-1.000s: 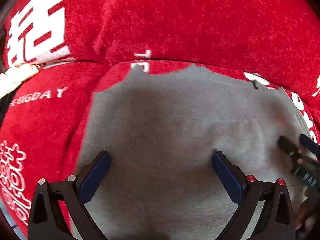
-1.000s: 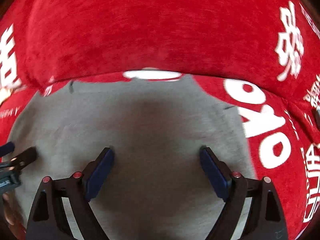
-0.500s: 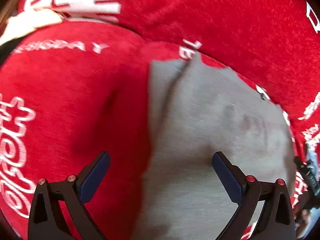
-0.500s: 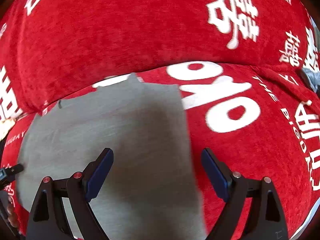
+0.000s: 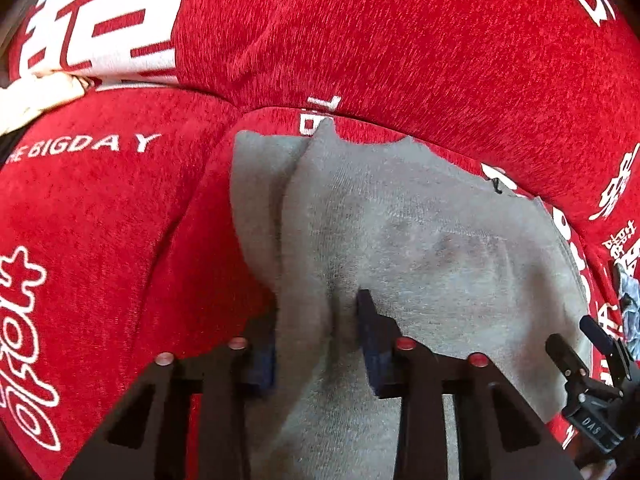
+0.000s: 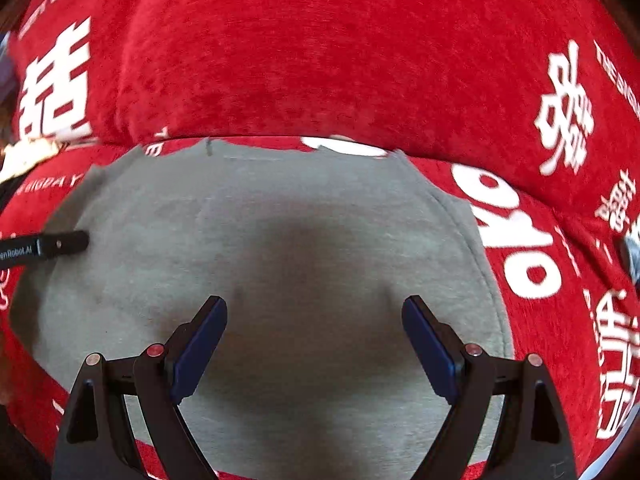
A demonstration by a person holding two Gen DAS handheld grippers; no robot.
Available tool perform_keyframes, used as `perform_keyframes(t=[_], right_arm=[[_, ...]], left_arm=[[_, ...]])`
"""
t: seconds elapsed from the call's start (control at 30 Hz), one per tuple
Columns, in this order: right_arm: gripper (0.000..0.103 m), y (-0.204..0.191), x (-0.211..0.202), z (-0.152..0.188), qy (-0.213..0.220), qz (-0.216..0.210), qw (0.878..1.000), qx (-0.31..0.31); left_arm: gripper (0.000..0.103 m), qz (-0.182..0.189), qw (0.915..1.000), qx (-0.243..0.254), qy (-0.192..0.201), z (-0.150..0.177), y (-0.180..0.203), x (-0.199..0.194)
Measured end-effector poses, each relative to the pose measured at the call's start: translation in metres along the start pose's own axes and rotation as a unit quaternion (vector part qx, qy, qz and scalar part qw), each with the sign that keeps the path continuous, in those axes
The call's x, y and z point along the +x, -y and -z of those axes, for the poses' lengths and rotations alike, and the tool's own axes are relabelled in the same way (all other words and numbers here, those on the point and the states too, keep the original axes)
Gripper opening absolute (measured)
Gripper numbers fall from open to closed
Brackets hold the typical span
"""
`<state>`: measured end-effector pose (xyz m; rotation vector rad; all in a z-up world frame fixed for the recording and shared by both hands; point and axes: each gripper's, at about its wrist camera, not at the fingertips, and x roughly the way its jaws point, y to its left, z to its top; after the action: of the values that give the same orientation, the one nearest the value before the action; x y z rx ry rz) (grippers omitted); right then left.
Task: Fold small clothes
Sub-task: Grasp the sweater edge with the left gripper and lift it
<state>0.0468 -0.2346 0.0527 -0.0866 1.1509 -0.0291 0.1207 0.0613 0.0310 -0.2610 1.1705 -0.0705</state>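
A small grey garment (image 5: 420, 248) lies on a red sofa seat with white lettering. My left gripper (image 5: 316, 332) is shut on the garment's left edge, and the cloth bunches into a ridge between its blue pads. In the right wrist view the garment (image 6: 304, 232) lies flat and spread out. My right gripper (image 6: 314, 340) is open just above its near middle, holding nothing. The right gripper's fingertips (image 5: 580, 344) show at the garment's right edge in the left wrist view. The left gripper's finger (image 6: 60, 244) shows at the garment's left edge in the right wrist view.
The red sofa backrest (image 6: 320, 60) rises right behind the garment. A seam between two seat cushions (image 5: 192, 208) runs left of the garment. A pale cloth (image 5: 36, 92) sits at the far left in the gap. A small dark object (image 6: 632, 252) lies at the far right.
My left gripper has closed on the garment's left edge and bunched it up. My right gripper has swung back over the middle of the garment and stays open.
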Motion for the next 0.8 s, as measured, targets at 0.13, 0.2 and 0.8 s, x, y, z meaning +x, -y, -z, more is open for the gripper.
perform_keyframes(t=[0.13,0.2,0.8], right_arm=[[0.091,-0.016,0.005,-0.007,-0.004,-0.006,1.0,-0.015],[0.091,-0.023,0.02,-0.01,-0.029,-0.014,0.999,-0.022],[0.103,-0.004,0.027,-0.007,-0.018,-0.002,1.0,-0.014]], left_arm=[[0.021,-0.021,0.9997,0.011,0.008,-0.002,0.009,-0.011],[0.02,-0.022,0.9997,0.005,0.01,-0.002,0.009,-0.019],[0.016,-0.067,0.9974,0.019,0.014,-0.006,0.042,-0.038]])
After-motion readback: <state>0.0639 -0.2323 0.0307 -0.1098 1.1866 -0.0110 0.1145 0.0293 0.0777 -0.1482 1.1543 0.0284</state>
